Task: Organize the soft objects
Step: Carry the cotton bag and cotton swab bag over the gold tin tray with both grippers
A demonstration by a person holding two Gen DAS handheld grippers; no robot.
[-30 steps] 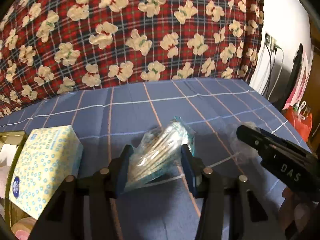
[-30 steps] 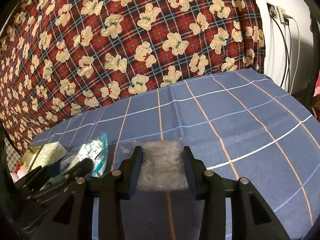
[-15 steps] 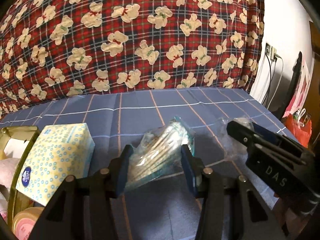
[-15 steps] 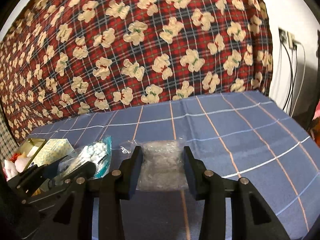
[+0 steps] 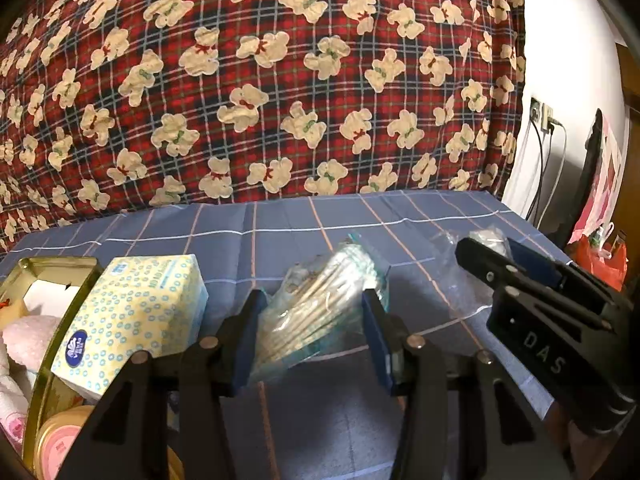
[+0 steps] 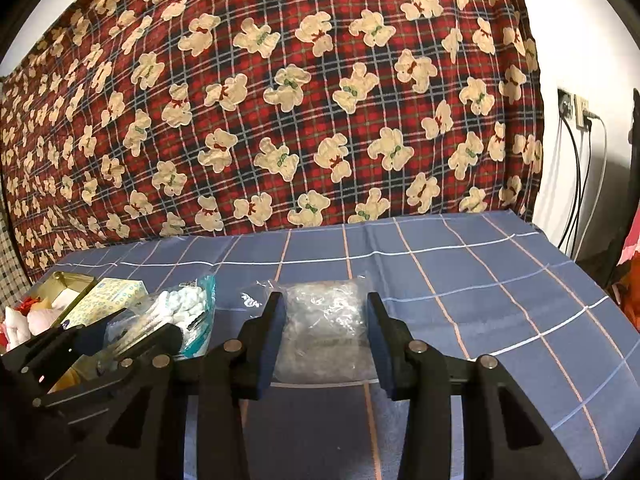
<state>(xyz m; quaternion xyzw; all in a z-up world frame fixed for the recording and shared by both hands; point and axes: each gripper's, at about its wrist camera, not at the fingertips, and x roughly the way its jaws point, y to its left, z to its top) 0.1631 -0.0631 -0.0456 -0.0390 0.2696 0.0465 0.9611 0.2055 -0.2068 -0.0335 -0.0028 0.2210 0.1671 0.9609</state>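
Both bags are up in the grippers and neither one is in the gold tin (image 5: 56,268) yet, so I'd call this the carrying stretch, roughly midway. The tin sits at the near left of the blue checked cloth (image 6: 480,280), and it's already well stocked: a yellow dotted tissue pack (image 5: 132,312) leans across its rim, pink fluffy pieces (image 5: 24,336) fill the left side, and a round pink-lidded jar (image 5: 60,440) shows at the near edge. What's left, by my reading, is getting these two bags over to that tin and letting go.

Behind everything hangs the big red plaid teddy-bear blanket (image 6: 280,100), with cables and a wall socket (image 6: 576,108) at the far right.

Now the bags. The left gripper (image 5: 316,336) has its pads pressed on a clear cotton swab bag (image 5: 320,304), teal-edged, wooden sticks fanned out, the white tips bunched at the far end in the right wrist view. It tilts to the right and the film bulges between the pads. The right gripper (image 6: 326,336) is clamped, partly closed, on a smaller clear bag of crinkly transparent stuff (image 6: 328,320); I can't tell what that filling is. Its loose top corner sticks out to the left. Both bags look light and squashy.
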